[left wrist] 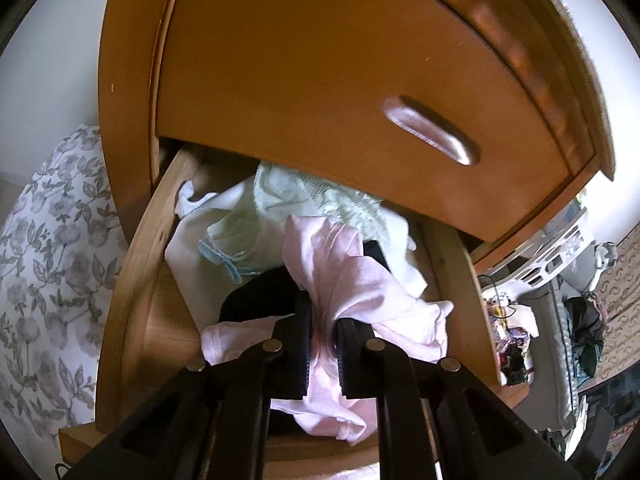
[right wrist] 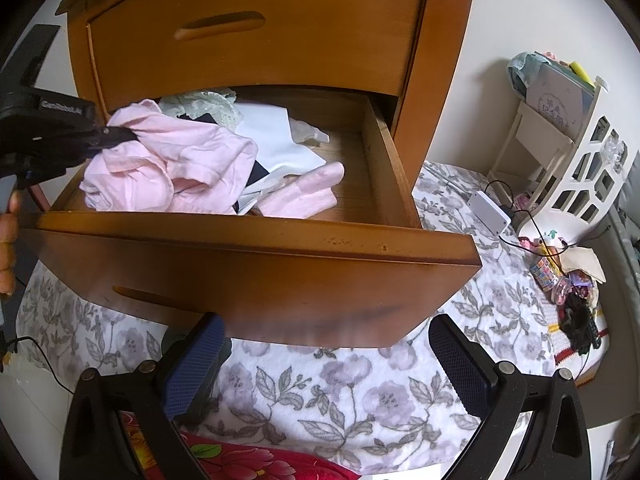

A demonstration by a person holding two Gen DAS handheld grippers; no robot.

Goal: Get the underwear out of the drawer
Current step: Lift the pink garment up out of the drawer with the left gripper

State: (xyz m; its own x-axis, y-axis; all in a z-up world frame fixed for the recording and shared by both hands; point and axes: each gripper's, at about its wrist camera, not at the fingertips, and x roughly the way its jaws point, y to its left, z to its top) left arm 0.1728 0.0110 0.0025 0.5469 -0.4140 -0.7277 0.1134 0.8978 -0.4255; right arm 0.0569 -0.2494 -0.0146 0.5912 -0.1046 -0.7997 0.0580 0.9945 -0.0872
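Floral grey-and-white bedding [right wrist: 360, 392] spreads beneath an orange-brown wooden bedside cabinet [right wrist: 248, 52], whose upper drawer front [left wrist: 320, 92] is closed and whose lower wooden drawer [right wrist: 260, 256] is pulled well out over the bed. Inside the drawer lies a heap of clothes: a pale pink cotton underwear piece [left wrist: 352, 276] on top toward the left side as the right wrist camera sees it, a white folded garment [right wrist: 280, 136] behind it, a pale green lace-trimmed garment [left wrist: 288, 196] toward the back, a dark piece [left wrist: 260, 292] partly buried, and a second small pink folded piece [right wrist: 304, 192] near the drawer's front. The left gripper [left wrist: 323, 320] reaches down into the drawer with its black jaws drawn together and pinched on a bunched fold of the pale pink underwear; the cloth puckers between the pads and spills out on both sides, while most of it rests on the heap inside the drawer. A hand [right wrist: 8, 240] shows at the left edge of the right wrist view, behind that gripper. The right gripper [right wrist: 328, 364] hangs below the drawer front over the bedding, its blue-padded fingers [right wrist: 192, 368] spread wide apart with nothing between them. To the right, a white openwork rack [right wrist: 576, 152] and a small white box with a cable [right wrist: 488, 212] sit on the bed.
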